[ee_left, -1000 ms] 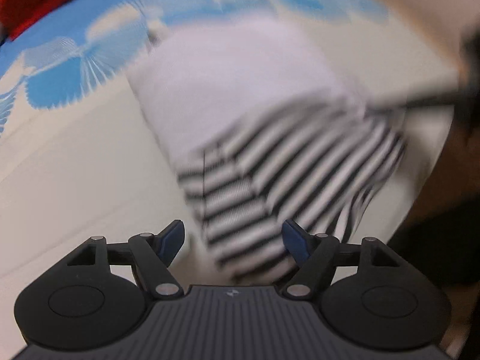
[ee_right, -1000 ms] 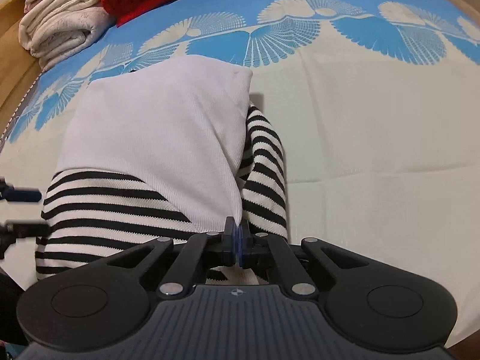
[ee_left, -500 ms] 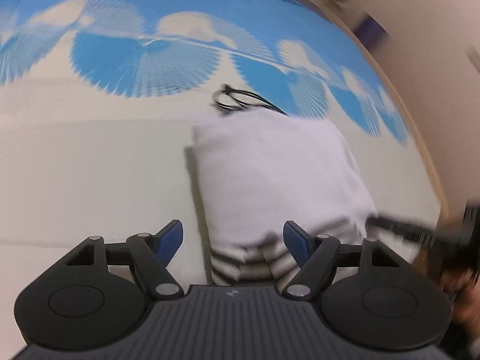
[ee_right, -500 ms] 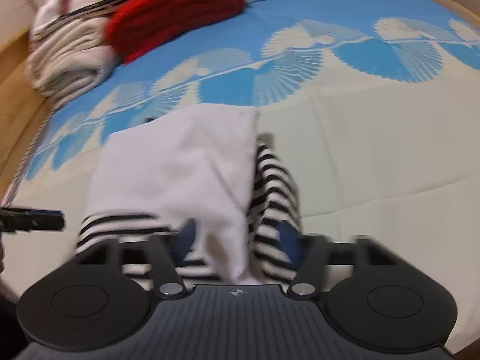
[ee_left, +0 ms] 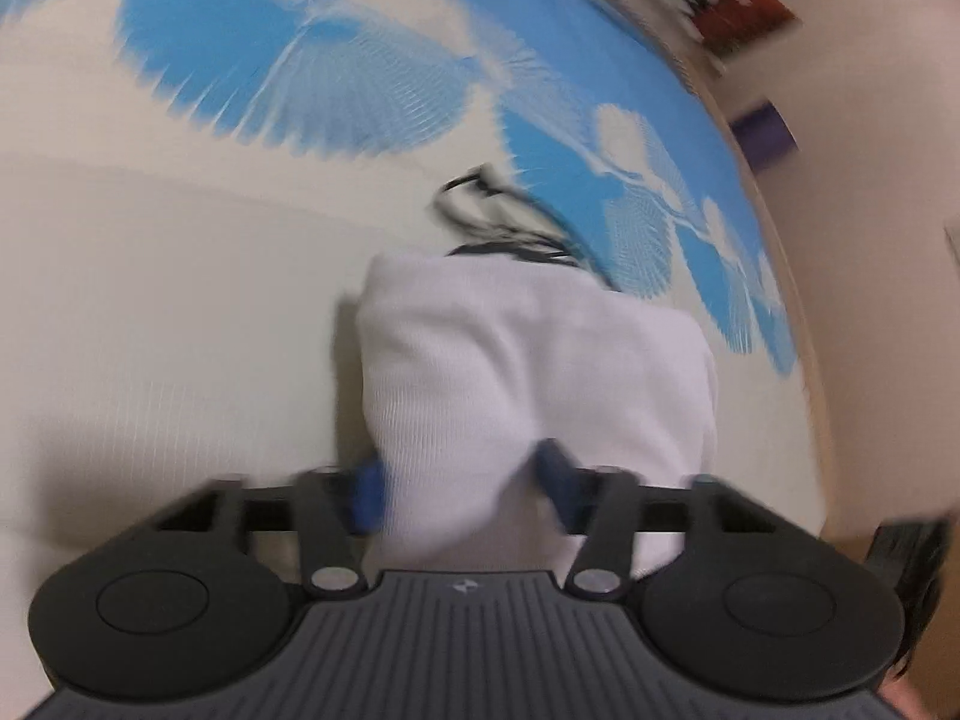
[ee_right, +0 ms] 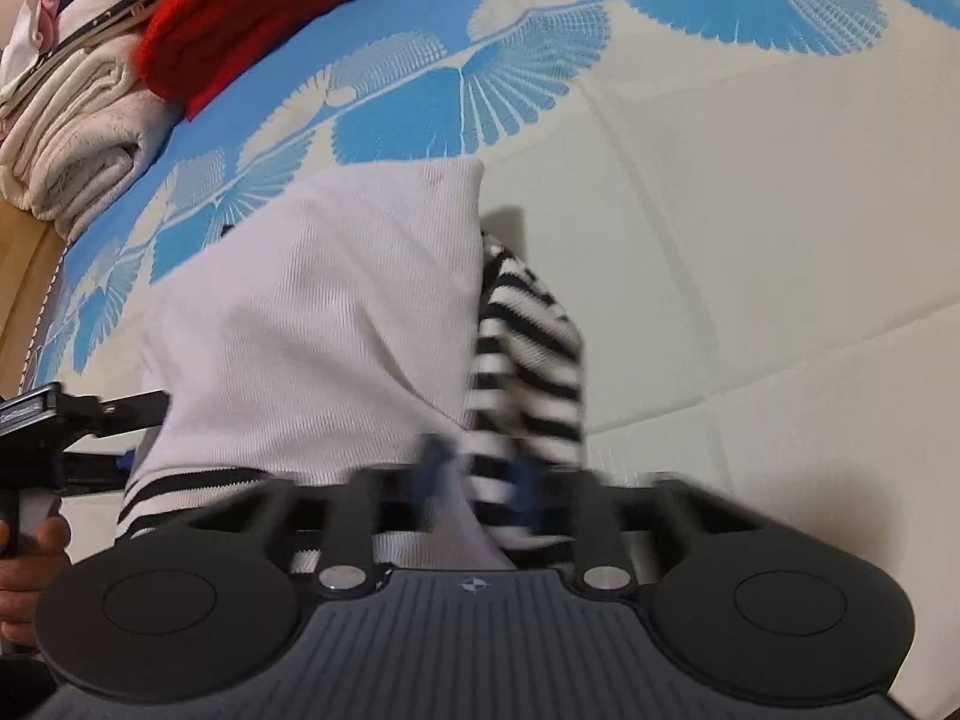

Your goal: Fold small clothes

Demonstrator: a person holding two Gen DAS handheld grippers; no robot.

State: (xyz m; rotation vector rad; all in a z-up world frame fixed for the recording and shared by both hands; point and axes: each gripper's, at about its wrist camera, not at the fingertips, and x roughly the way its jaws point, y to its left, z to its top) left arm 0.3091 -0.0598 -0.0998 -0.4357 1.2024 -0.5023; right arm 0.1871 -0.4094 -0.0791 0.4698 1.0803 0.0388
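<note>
**A:** Where does the piece lie from your jaws?

**B:** The striped garment sits on the bedspread dead ahead of me. Its long axis runs from 6 o'clock out to 12. The near end, at 6, is between both my pairs of pads.

**A:** And the grips?

**B:** My left gripper has just been closing and now pinches the white near edge. My right gripper has just been closing too, and is clenched on the striped fold. Both are blurred.

**A:** Which hand is nearer?

**B:** Neither. From the right wrist, my left tool comes in at 9 o'clock along the same near edge. I judge the fold must go from 6 towards 12, both hands together
</note>
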